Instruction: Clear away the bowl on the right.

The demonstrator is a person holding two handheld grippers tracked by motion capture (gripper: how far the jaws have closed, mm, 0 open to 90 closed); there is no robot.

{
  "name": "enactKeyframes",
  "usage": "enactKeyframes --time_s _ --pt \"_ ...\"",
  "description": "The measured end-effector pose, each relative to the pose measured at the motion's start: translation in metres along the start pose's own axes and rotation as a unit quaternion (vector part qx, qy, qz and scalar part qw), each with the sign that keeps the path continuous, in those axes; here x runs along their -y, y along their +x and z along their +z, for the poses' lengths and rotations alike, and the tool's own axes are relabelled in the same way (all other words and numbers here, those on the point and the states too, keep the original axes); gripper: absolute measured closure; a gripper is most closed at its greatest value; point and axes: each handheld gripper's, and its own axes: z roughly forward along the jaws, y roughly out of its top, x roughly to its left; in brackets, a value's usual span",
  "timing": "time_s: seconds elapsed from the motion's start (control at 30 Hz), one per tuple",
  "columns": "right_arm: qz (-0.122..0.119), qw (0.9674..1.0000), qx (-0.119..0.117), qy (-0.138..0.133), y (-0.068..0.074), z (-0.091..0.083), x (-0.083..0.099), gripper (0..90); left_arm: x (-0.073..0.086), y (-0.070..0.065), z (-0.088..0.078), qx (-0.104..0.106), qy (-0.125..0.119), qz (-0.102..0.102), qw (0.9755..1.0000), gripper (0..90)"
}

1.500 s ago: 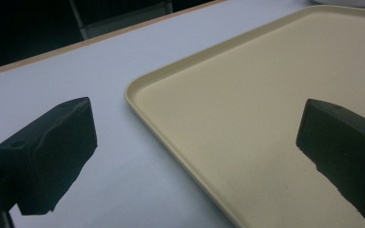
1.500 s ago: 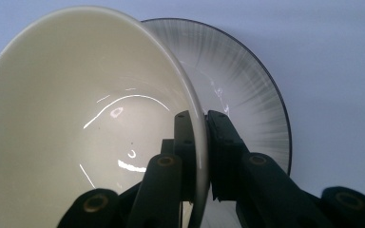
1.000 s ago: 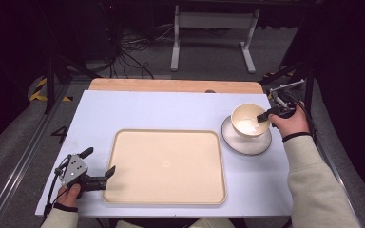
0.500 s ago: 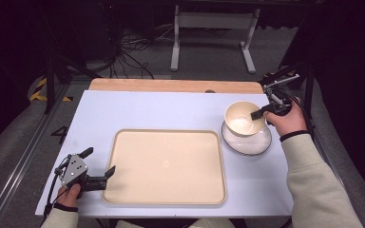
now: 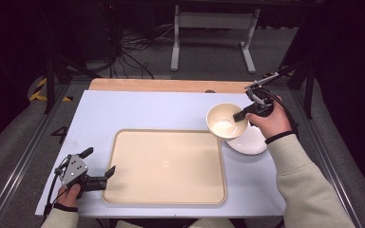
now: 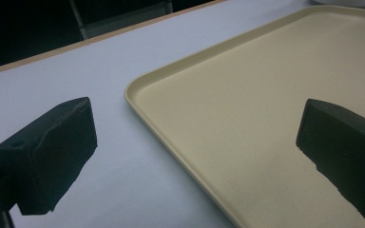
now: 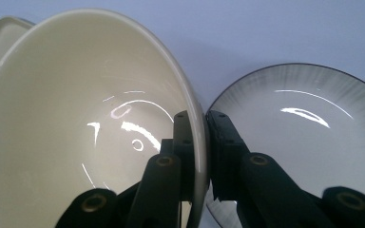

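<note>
Two fingers of your right gripper (image 5: 241,115) pinch the bowl (image 5: 224,121) by its rim wall, one inside, one outside, so it hangs clear of the plate (image 5: 250,142) near the tray (image 5: 166,166). Your left gripper (image 5: 99,177) waits wide open over the tray's corner on the tabletop (image 5: 138,111).

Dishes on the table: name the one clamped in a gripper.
The cream bowl, its rim pinched by the right gripper; the plate and tray lie untouched.
</note>
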Motion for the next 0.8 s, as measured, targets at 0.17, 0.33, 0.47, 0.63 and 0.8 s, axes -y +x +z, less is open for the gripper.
enactKeyframes --time_s 0.17,0.33,0.47,0.63,0.8 --pt "-0.012 0.9996 -0.024 0.002 0.017 0.005 -0.005 82.7 0.0 0.0 0.0 -0.001 0.0 0.0 1.0 0.4" --pt "-0.028 0.9989 -0.037 0.006 0.035 0.009 -0.009 82.6 0.0 0.0 0.0 0.0 0.0 0.001 1.0 0.4" --pt "-0.044 0.9975 -0.055 0.008 0.055 0.014 -0.014 82.6 0.0 0.0 0.0 0.0 -0.001 0.001 1.0 0.4" --pt "-0.057 0.996 -0.068 0.012 0.069 0.02 -0.017 82.6 0.0 0.0 0.0 -0.001 -0.002 0.001 1.0 0.4" --pt "-0.075 0.9937 -0.082 0.017 0.091 0.029 -0.023 82.6 0.0 0.0 -0.001 0.0 -0.001 0.0 1.0 0.4"
